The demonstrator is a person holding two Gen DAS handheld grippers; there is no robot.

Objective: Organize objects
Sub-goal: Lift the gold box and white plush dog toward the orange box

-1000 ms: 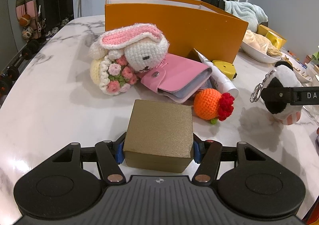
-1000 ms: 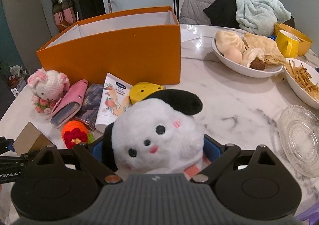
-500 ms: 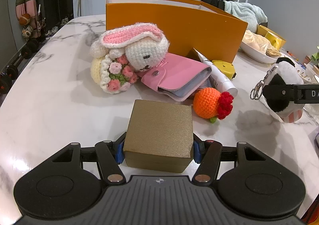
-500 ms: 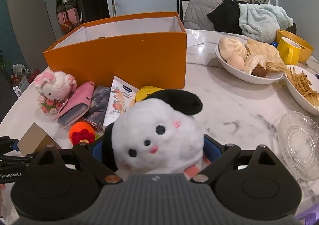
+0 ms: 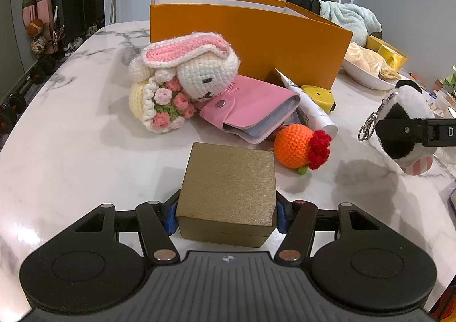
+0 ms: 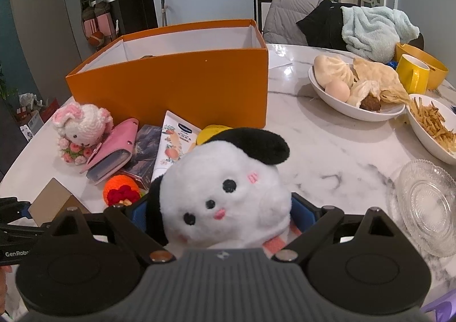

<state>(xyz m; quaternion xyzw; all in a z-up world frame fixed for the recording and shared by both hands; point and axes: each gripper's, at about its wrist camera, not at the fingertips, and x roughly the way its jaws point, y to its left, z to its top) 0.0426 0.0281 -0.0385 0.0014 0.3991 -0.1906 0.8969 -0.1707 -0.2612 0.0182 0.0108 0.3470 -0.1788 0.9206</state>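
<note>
My left gripper (image 5: 226, 215) is shut on a gold box (image 5: 229, 185), held just above the marble table (image 5: 71, 136). My right gripper (image 6: 219, 208) is shut on a white and black plush dog (image 6: 225, 190) and holds it clear of the table; the plush also shows in the left wrist view (image 5: 404, 128). An open orange box (image 6: 176, 79) stands behind a pile: a crochet bunny (image 5: 182, 85), a pink card wallet (image 5: 250, 108), a white tube (image 6: 173, 145), a yellow tape measure (image 5: 319, 95) and an orange crochet ball (image 5: 299, 148).
On the right stand a white bowl of buns (image 6: 353, 91), a bowl of fries (image 6: 433, 128), a yellow mug (image 6: 411, 74) and a glass dish (image 6: 427, 202). A chair with clothes (image 6: 356, 25) is behind the table.
My right gripper has risen with the plush dog, so the orange box's inside shows more. My left gripper and the gold box have lifted slightly.
</note>
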